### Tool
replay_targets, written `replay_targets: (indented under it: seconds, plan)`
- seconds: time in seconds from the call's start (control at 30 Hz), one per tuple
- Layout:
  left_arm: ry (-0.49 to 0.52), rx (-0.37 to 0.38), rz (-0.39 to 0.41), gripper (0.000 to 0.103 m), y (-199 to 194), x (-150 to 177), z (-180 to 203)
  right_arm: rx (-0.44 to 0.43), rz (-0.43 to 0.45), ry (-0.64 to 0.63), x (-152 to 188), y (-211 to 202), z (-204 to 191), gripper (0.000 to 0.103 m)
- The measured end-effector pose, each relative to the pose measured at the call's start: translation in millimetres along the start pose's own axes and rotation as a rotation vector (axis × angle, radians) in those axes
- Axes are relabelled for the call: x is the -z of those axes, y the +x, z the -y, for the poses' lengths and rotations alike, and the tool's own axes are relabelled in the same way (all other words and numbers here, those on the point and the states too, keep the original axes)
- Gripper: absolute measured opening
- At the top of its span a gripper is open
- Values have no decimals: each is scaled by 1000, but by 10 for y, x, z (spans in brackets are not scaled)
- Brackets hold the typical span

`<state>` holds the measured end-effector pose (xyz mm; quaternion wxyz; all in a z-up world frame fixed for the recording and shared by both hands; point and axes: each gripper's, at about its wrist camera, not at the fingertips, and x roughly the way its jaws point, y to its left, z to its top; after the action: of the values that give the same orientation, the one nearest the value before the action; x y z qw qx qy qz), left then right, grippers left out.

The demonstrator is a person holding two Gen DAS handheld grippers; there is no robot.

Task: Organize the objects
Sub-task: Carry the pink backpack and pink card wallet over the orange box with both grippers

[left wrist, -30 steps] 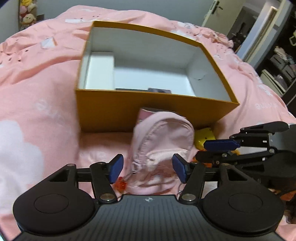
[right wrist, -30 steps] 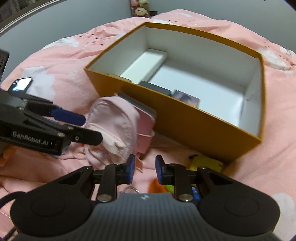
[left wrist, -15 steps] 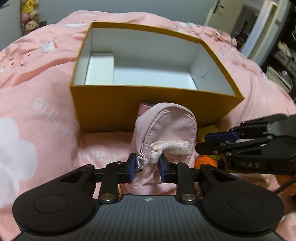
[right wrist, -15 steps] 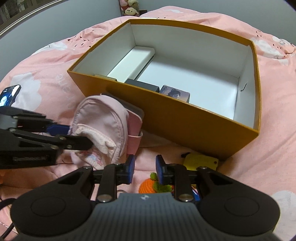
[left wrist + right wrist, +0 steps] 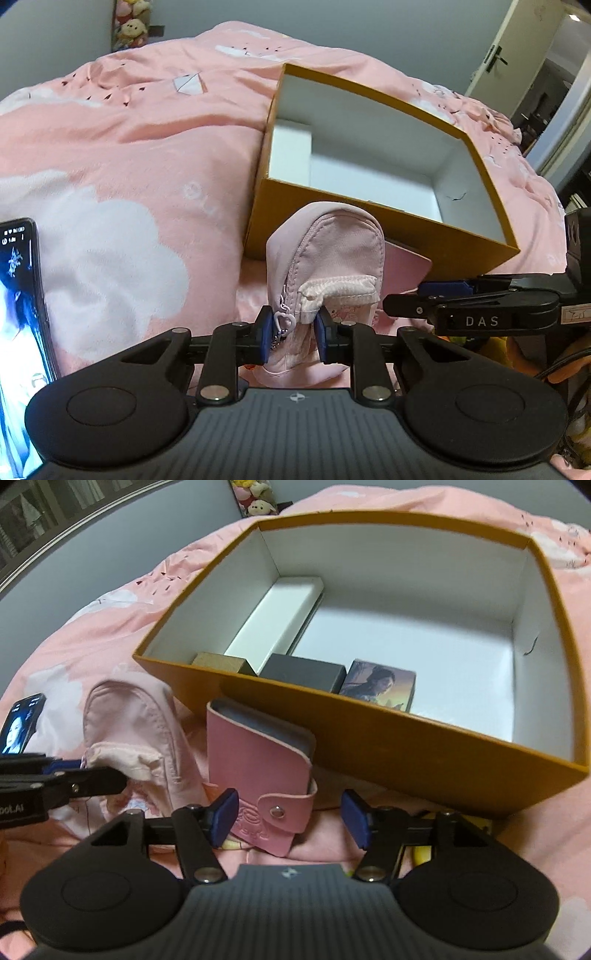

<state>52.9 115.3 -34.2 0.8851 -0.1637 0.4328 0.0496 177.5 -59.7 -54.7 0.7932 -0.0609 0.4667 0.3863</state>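
Observation:
My left gripper (image 5: 291, 335) is shut on a small pink backpack pouch (image 5: 332, 251), held upright just in front of the orange box (image 5: 369, 225). The pouch also shows in the right wrist view (image 5: 136, 731), with the left gripper at its side. My right gripper (image 5: 290, 818) is open, its blue pads on either side of a pink snap wallet (image 5: 266, 771) that leans against the orange box (image 5: 369, 734). In the left wrist view the right gripper (image 5: 443, 291) is to the right of the pouch, beside the wallet (image 5: 404, 262).
The box holds a white box (image 5: 277, 616), a tan block (image 5: 219, 662), a dark grey box (image 5: 303, 672) and a picture box (image 5: 380, 683). A lit phone (image 5: 18, 332) lies at the left. Everything rests on a pink bedspread (image 5: 129, 166). A yellow item (image 5: 421, 853) lies under the right gripper.
The left gripper closed on the pouch and lifted and swung it left. The right gripper opened and moved forward around the pink wallet, now uncovered.

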Motion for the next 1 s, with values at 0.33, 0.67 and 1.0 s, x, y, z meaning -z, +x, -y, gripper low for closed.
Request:
replay_targets:
  seconds: [0.33, 0.67, 1.0]
  plan:
    - [-21, 2, -17, 26, 73, 24, -39, -57, 9, 20, -32, 174, -60, 59]
    - [-19, -1, -12, 26, 58, 52, -35, -49, 73, -55, 35, -71, -181, 32]
    - [-16, 44, 25, 26, -126, 76, 32, 10, 101, -72, 36, -461, -226, 30]
